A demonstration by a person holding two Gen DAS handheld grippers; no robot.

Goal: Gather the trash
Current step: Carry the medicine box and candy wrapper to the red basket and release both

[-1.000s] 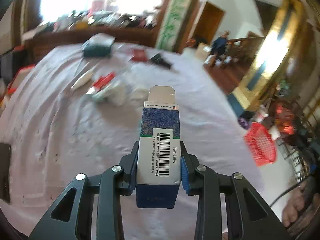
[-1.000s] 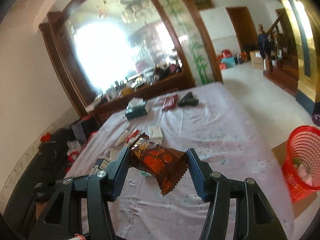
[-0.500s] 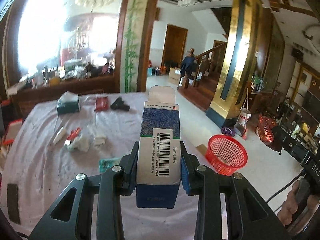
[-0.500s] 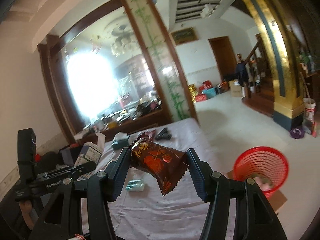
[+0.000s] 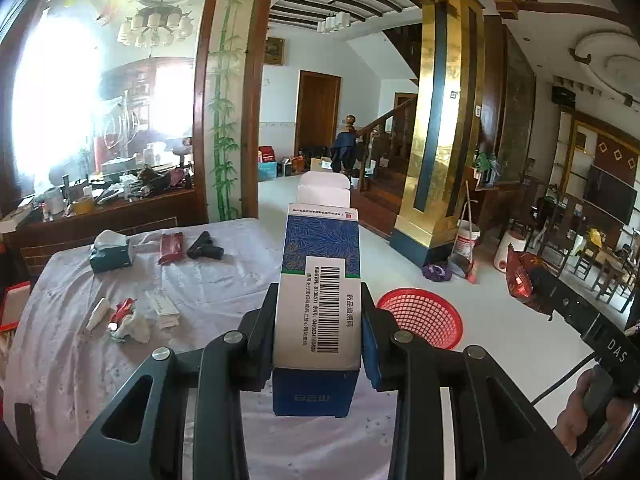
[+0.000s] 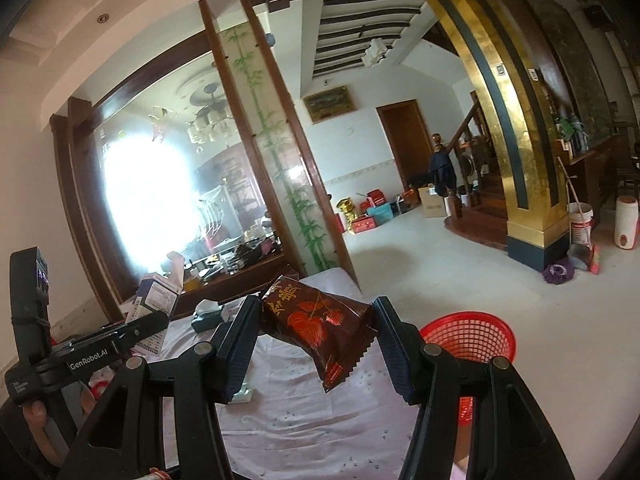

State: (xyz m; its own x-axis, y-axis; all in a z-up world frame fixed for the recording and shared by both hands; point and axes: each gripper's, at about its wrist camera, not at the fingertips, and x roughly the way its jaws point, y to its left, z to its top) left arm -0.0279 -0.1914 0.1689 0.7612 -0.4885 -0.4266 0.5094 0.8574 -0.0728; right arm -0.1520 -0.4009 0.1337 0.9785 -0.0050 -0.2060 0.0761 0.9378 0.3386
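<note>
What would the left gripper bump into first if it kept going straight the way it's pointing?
Probably nothing close. The left gripper, shut on the blue medicine box, points out over the far edge of the table toward open floor and the staircase. The red basket sits lower right of that line, though depth is unclear.

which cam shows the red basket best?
Left wrist: the red basket sits on the floor past the table edge, most of its rim and mesh visible. Right wrist shows it too, but the right gripper covers its lower part.
</note>
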